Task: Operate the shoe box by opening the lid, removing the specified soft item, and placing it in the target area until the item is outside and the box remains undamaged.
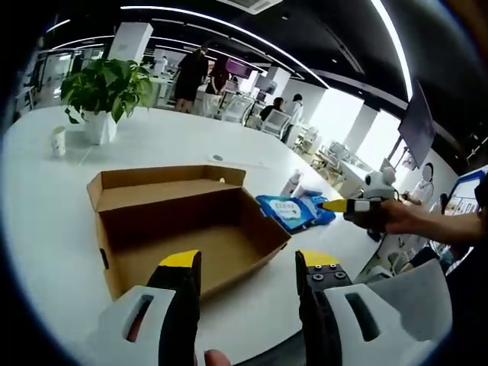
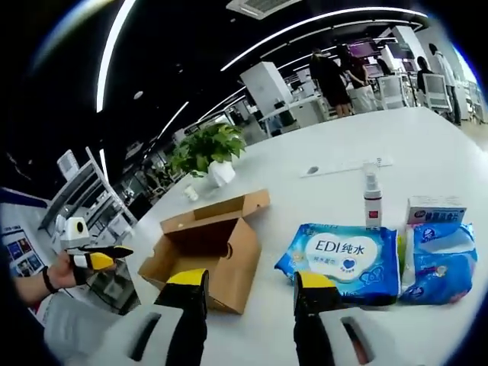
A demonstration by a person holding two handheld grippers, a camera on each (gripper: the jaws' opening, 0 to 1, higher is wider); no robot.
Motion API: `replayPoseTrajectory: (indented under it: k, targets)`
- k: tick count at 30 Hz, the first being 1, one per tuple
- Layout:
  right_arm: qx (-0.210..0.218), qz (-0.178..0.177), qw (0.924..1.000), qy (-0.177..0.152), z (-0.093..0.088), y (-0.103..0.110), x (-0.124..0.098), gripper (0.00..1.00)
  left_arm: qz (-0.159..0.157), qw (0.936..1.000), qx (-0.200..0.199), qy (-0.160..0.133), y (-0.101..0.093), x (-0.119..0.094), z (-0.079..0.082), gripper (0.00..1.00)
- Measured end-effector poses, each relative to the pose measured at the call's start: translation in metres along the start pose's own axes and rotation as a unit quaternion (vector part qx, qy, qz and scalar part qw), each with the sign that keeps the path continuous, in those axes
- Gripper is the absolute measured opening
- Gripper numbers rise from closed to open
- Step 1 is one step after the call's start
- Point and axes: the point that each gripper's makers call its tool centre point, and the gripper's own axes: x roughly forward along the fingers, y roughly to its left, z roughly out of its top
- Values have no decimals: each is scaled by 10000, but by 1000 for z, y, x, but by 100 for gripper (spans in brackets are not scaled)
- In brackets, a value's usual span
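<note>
My left gripper [image 1: 248, 268] hangs with jaws spread wide over the open, empty shoe box [image 1: 183, 225] on the white desk [image 1: 46, 213]. My right gripper [image 2: 252, 284] is also spread wide and empty, just short of the blue wipes pack [image 2: 341, 259] lying beside the box, with a second pack [image 2: 440, 259] touching it.

Right gripper view: open shoe box [image 2: 210, 252] on tabletop [image 2: 427, 145], left of centre — wipes pack [image 2: 343, 261] to its right, second pack [image 2: 441, 261] at right edge; spray bottle [image 2: 372, 200] above packs, potted plant [image 2: 210, 155] above box.
</note>
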Motion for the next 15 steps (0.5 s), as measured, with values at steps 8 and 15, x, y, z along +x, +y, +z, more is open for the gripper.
replayPoseTrajectory:
  k: [8,15]
  targets:
    - [221,155,9994,-196,3,15,3,43,22,10000,7,45,0,1,-3,51]
    - [264,158,9993,-206,-7,28,6,44,31,10000,-2,18,1,1,-1,51]
